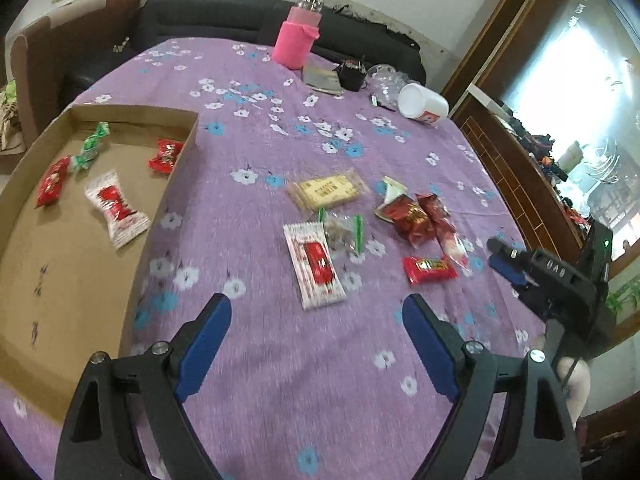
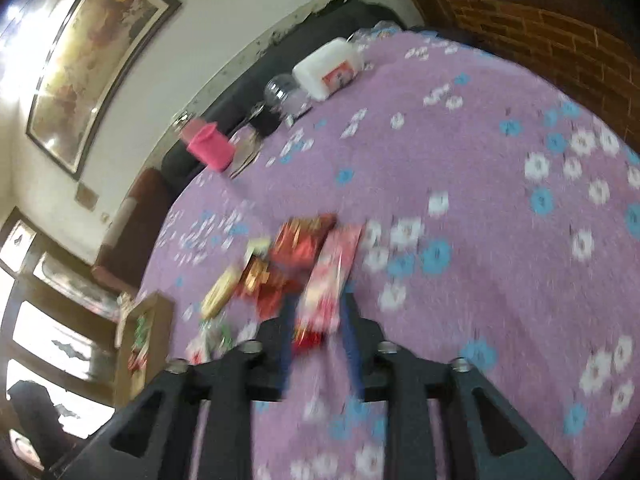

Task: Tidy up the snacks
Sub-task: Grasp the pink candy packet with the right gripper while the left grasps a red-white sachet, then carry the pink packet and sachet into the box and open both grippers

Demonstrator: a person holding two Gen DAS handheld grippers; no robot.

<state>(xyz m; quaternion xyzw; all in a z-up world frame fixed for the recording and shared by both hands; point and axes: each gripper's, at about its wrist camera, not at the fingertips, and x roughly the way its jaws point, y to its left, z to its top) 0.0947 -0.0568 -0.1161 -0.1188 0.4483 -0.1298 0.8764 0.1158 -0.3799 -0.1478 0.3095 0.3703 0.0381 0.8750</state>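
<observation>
Pink snack packet [image 2: 329, 280] sits between right gripper [image 2: 318, 312] jaws.

Four snacks in cardboard box [image 1: 182, 152], others on cloth

The left gripper [image 1: 316, 312] has matte black triangular arms with cut-out windows, silver screw heads at the joints, and blue pads [image 1: 204, 352] on its fingers. The right gripper [image 2: 318, 312] looks alike: black frame, silver screws, blue fingers [image 2: 352, 356], blurred.
</observation>
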